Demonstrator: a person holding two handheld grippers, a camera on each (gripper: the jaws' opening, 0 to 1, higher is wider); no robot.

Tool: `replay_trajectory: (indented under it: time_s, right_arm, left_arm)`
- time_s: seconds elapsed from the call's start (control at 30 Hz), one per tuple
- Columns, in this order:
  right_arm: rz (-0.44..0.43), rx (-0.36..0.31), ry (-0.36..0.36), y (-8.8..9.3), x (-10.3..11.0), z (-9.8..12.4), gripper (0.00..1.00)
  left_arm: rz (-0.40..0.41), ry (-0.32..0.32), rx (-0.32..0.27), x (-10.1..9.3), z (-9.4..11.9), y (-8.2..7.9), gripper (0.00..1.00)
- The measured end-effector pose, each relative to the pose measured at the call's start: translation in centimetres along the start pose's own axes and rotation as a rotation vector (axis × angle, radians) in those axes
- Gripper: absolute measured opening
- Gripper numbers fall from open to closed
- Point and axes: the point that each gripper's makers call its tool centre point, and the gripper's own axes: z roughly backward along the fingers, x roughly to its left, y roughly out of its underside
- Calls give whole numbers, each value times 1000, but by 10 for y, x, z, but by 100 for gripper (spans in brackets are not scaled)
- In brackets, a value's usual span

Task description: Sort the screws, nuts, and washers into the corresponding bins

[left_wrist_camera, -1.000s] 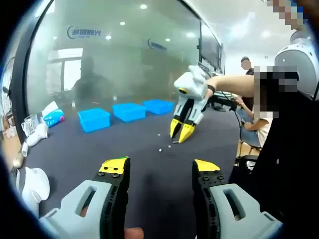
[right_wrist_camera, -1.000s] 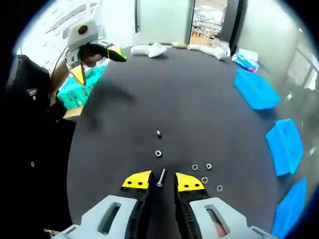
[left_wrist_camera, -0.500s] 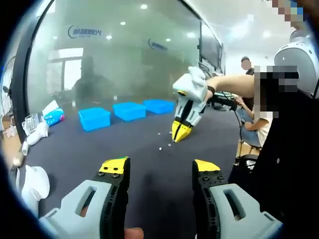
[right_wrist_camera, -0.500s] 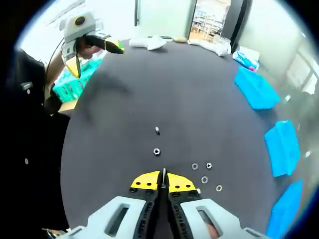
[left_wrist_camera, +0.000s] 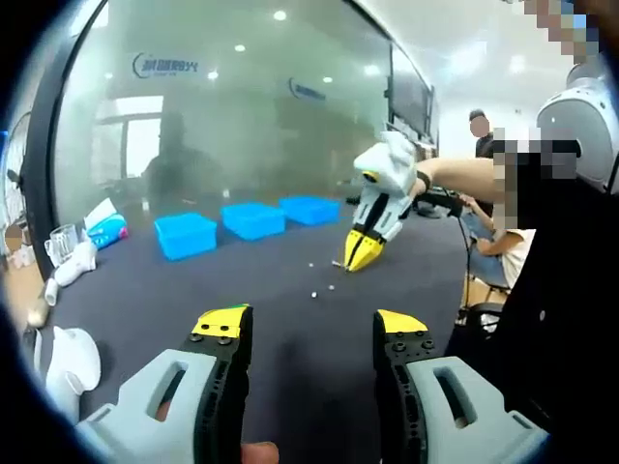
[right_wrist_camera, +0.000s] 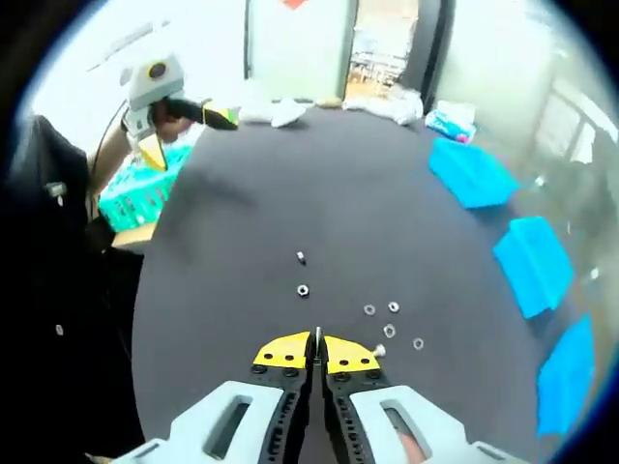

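Yellow tips of the right gripper (right_wrist_camera: 317, 350) are pressed together on a thin screw (right_wrist_camera: 317, 335), whose shaft stands up between them in the right gripper view. In the left gripper view the same gripper (left_wrist_camera: 362, 253) hangs above the dark table (left_wrist_camera: 290, 319) with its tips closed. The left gripper (left_wrist_camera: 308, 327) is held well apart from the work, jaws wide open and nothing between them.

On the table, the loose parts lie just ahead of the right gripper: a small nut (right_wrist_camera: 303, 290), another small piece (right_wrist_camera: 301, 257) a little further, and a group of washers and nuts (right_wrist_camera: 391, 319) to the right. Three blue bins (right_wrist_camera: 530, 263) stand in a row along the right edge of the table, well apart from the parts.

I judge the step in hand is carrying the screw to its bin. The grip is only on a thin shaft, so it is better to keep the squeeze firm and to move smoothly, without a quick turn of the wrist. Which bin is for screws I cannot tell. Bring the tips low over the bin before opening, so the screw does not bounce out.
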Motion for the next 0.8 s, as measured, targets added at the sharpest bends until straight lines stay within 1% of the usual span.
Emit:
replay_trajectory:
  time_s: [0.13,0.2,0.3,0.37,0.4,0.5,0.53,0.6,0.63,0.67,0.73,0.77,0.8]
  right_arm:
    - [-82,-92,37,3,-8,18,1]
    - [-127,-133,56,8,-12,28,1]
    - [-175,-209,107,14,-18,45,1]
    - [-202,-287,143,17,-20,57,1]
    - [-214,-311,155,19,-20,62,1]
    - [-224,-354,201,27,-21,74,1]
    - [-226,-375,227,29,-23,79,1]
    - [-246,-419,253,32,-22,89,1]
    - [-259,-436,278,34,-24,94,1]
    - [-266,-444,297,38,-25,98,1]
    - [-282,-463,310,44,-22,105,1]
    - [-289,-470,326,47,-22,108,1]
    - [-293,-488,356,50,-25,112,1]
  left_arm:
    - [-6,1,-4,-1,-1,-4,49]
    - [-7,0,-6,-1,-2,-6,49]
    - [-7,-2,-9,-2,-2,-8,49]
    - [-7,-3,-10,-2,-3,-8,49]
    - [-6,-4,-11,-2,-3,-9,49]
    - [-2,-6,-20,-3,-4,-11,49]
    - [-1,-5,-23,-4,-5,-12,49]
    - [-1,-5,-25,-5,-6,-14,49]
    - [-2,-4,-27,-5,-6,-15,49]
    - [-2,-4,-29,-5,-7,-16,49]
    - [-3,-5,-31,-5,-7,-17,49]
    - [-2,-4,-31,-5,-8,-17,48]
    - [-2,-3,-30,-6,-8,-17,48]
